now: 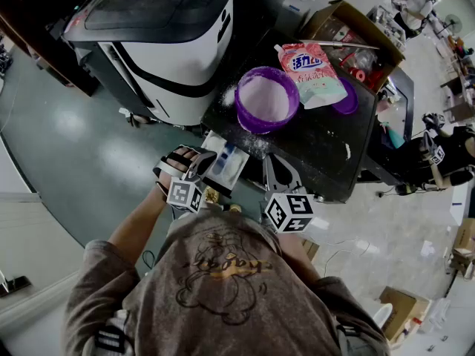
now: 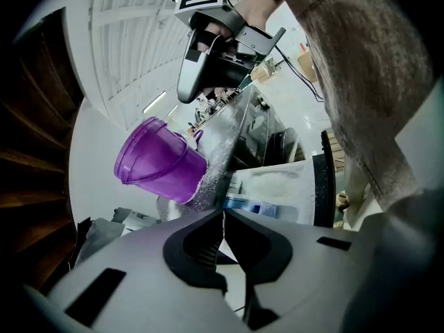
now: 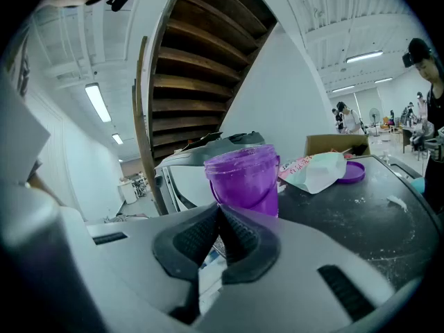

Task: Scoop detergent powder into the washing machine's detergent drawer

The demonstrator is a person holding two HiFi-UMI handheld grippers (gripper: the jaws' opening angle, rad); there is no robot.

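Left gripper (image 2: 223, 215), right gripper (image 3: 220, 210): jaws closed, empty. Detergent drawer (image 1: 226, 162): pulled out, just beside left gripper. Purple powder tub (image 1: 266, 99): uncovered, near edge of table (image 1: 326, 154), beyond drawer. Risk: knocking tub over; scattering powder outside drawer.

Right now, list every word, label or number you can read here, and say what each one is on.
"活力" in blue, on the pink detergent bag; the characters after it and the small print are too blurred to read.
Shirt: lettering over a cartoon, too warped to read.
Marker cubes: black-and-white square patterns, no words or numbers.
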